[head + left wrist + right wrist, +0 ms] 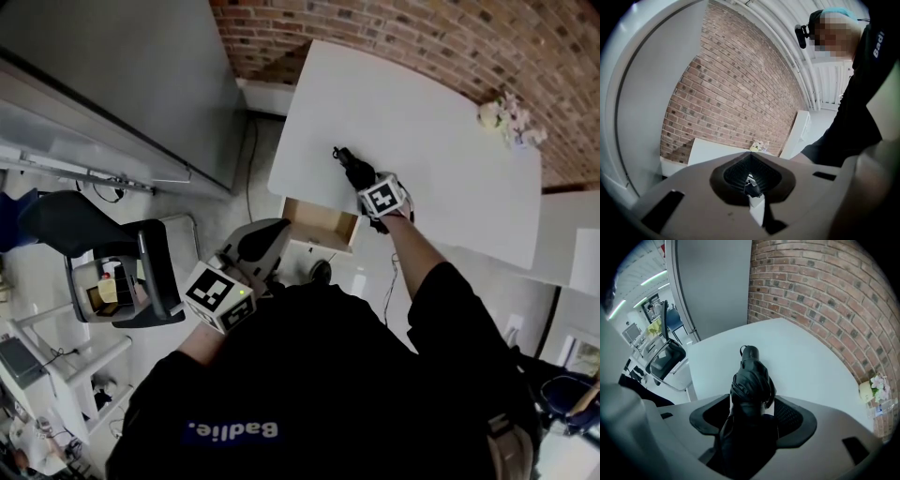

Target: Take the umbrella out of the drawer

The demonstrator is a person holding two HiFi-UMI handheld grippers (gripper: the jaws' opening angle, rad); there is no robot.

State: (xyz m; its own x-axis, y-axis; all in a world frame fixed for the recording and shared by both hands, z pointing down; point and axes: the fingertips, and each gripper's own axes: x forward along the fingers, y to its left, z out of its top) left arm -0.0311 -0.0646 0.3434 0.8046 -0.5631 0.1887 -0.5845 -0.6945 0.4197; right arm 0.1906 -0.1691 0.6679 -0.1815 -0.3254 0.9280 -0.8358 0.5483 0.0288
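Observation:
A folded black umbrella [352, 167] lies on the white table [441, 141], near its front edge. My right gripper [364, 186] points steeply down over it. In the right gripper view the umbrella [751, 380] runs up between the jaws of my right gripper [751, 417]; the pads stand wide on both sides and do not press on it. The wooden drawer [320, 225] under the table's front edge is pulled out. My left gripper [263, 243] hovers low, in front of the drawer. In the left gripper view the pads of my left gripper [751, 161] meet, with nothing held.
A small bunch of flowers [507, 116] stands at the table's far right by the brick wall [441, 37]. A black office chair [141, 274] sits at the left, beside a grey partition [122, 75]. A white cabinet [572, 244] stands at the right.

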